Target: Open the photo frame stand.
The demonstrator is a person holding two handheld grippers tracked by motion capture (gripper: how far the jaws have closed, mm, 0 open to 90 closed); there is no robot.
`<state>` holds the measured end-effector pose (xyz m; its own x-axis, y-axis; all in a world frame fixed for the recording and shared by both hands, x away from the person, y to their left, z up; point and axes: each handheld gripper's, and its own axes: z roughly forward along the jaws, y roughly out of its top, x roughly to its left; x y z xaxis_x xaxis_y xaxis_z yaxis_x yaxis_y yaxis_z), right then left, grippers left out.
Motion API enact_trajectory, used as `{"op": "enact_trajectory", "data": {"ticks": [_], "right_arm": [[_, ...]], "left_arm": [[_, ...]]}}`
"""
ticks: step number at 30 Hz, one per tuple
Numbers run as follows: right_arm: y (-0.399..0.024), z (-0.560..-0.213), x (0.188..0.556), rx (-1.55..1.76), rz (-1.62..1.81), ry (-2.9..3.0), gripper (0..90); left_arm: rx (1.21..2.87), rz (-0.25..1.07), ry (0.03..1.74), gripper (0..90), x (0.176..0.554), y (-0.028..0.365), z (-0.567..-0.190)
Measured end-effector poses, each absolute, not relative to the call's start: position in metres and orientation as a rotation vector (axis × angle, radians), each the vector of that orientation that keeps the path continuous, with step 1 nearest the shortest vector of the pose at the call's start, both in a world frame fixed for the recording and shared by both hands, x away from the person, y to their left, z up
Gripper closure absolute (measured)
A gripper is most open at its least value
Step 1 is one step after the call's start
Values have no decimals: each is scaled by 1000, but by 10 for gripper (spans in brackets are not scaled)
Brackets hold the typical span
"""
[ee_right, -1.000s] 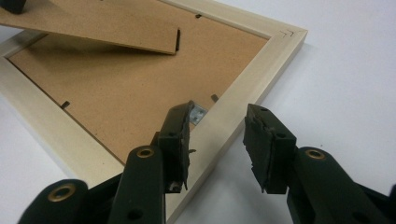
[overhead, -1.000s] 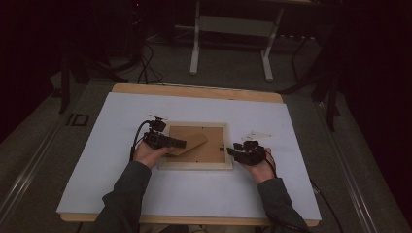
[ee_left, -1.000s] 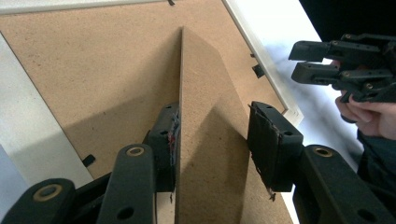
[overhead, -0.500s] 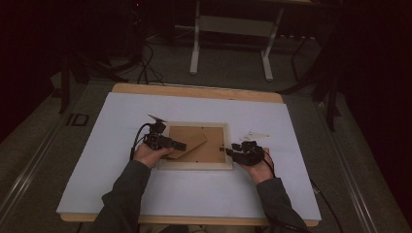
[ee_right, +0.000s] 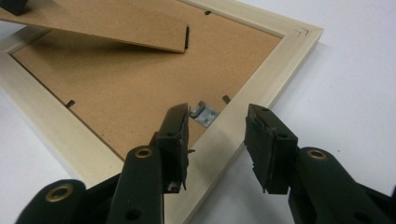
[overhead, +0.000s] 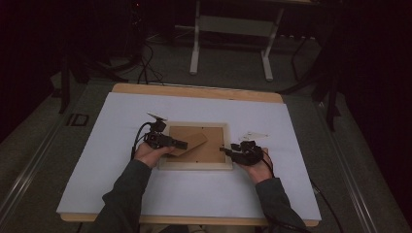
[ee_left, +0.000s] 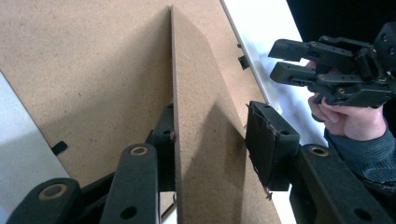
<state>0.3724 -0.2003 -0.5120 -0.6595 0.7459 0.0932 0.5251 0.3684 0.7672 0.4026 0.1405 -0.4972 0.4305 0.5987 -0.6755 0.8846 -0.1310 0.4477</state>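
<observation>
A pale wooden picture frame (overhead: 194,166) lies face down on the table, its brown backboard (overhead: 206,151) upward. The backboard's hinged stand (overhead: 192,141) is lifted off it. My left gripper (overhead: 182,144) reaches in from the frame's left. Its jaws have just been closing, with the stand (ee_left: 201,140) between them; one pad touches the stand's edge and the other stands apart. My right gripper (overhead: 227,150) is open astride the frame's right rail (ee_right: 261,60), one jaw over the backboard (ee_right: 116,79), the other outside, next to a metal hanger clip (ee_right: 204,113).
A white sheet (overhead: 121,170) covers the wooden table. A small pale piece (overhead: 255,134) lies right of the frame. Behind the table stand white metal legs (overhead: 195,53) and cables on a dark floor. In the left gripper view the right gripper (ee_left: 285,60) is held in a hand.
</observation>
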Motion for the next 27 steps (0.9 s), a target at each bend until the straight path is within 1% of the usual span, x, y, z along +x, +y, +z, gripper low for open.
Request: {"op": "enact_trajectory", "data": {"ticks": [11, 22, 27], "right_arm": [[-199, -514, 376, 1149, 1172, 2358, 584], [-196, -517, 385, 1199, 1164, 2330, 543], [-196, -518, 390, 1224, 1167, 2318, 518]], "left_arm": [[1856, -392, 1238, 606, 399, 139, -493], [1880, -350, 1199, 606, 392, 138, -489], [1894, -309, 1166, 606, 387, 136, -485]]}}
